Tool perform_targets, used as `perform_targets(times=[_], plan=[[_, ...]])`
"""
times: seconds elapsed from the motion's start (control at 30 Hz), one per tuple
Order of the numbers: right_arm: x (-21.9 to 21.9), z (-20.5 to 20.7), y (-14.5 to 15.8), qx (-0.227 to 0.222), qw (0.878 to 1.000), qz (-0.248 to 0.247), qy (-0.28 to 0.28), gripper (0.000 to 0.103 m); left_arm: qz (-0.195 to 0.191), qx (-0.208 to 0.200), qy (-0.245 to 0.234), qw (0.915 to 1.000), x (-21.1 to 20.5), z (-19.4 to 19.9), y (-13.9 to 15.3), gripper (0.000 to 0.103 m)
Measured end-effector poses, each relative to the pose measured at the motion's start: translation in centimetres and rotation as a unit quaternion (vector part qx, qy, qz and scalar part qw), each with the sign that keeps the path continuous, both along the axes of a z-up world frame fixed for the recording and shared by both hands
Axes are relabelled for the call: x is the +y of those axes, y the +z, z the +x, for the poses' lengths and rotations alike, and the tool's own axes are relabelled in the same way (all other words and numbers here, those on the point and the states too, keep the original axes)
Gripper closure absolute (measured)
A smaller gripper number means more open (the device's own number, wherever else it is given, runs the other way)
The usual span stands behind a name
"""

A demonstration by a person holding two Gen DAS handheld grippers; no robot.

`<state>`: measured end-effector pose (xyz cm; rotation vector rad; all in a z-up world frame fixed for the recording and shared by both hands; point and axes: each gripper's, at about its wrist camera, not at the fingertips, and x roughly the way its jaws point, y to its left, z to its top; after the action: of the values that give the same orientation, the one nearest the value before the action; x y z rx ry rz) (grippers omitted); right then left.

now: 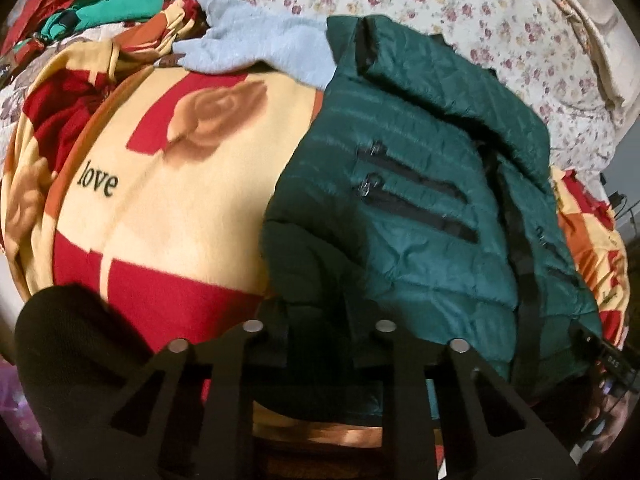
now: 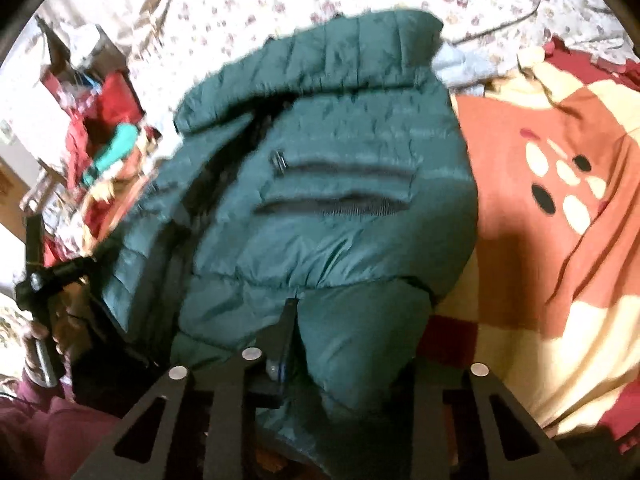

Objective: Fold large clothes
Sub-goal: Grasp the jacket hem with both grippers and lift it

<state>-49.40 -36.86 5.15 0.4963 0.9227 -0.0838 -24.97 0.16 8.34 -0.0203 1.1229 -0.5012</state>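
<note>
A dark green quilted jacket (image 1: pixel 416 184) with black zip pockets lies on a red and cream rose blanket (image 1: pixel 192 168). It also shows in the right wrist view (image 2: pixel 328 200), blurred by motion. My left gripper (image 1: pixel 320 316) sits at the jacket's near hem, its jaws apart, with hem fabric between the fingers. My right gripper (image 2: pixel 352 336) has a thick fold of the jacket's near part bunched between its fingers. The other hand-held gripper (image 2: pixel 40 276) shows at the jacket's left edge in the right wrist view.
A light blue fleece garment (image 1: pixel 256 44) lies behind the jacket. A heap of red and teal clothes (image 1: pixel 116 4) sits at the far left. A floral bedsheet (image 1: pixel 460 12) covers the bed beyond. The blanket (image 2: pixel 552 208) spreads to the right of the jacket.
</note>
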Motion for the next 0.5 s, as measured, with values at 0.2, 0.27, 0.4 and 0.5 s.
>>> perform_targets(times=[0.2,0.27,0.4,0.5], plan=[[-1.2,0.6,3.5,-0.064,0.998,0.008,-0.011,0.079,-0.002,-0.028,-0.006,0.9996,-0.7,0.3,2.2,0.089],[-1.5,1.2,4.6,-0.078,0.997,0.003,-0.011,0.079,-0.006,-0.038,-0.007,0.9992,-1.0,0.5,3.1,0.089],[-2.2,2.3,6.3,-0.103,0.994,-0.003,-0.019,0.079,-0.016,-0.06,-0.006,0.9981,-1.6,1.6,5.1,0.089],[-3.1,3.2,7.6,-0.123,0.992,-0.006,-0.03,0.079,-0.027,-0.071,0.003,0.9971,-1.9,2.7,6.5,0.089]])
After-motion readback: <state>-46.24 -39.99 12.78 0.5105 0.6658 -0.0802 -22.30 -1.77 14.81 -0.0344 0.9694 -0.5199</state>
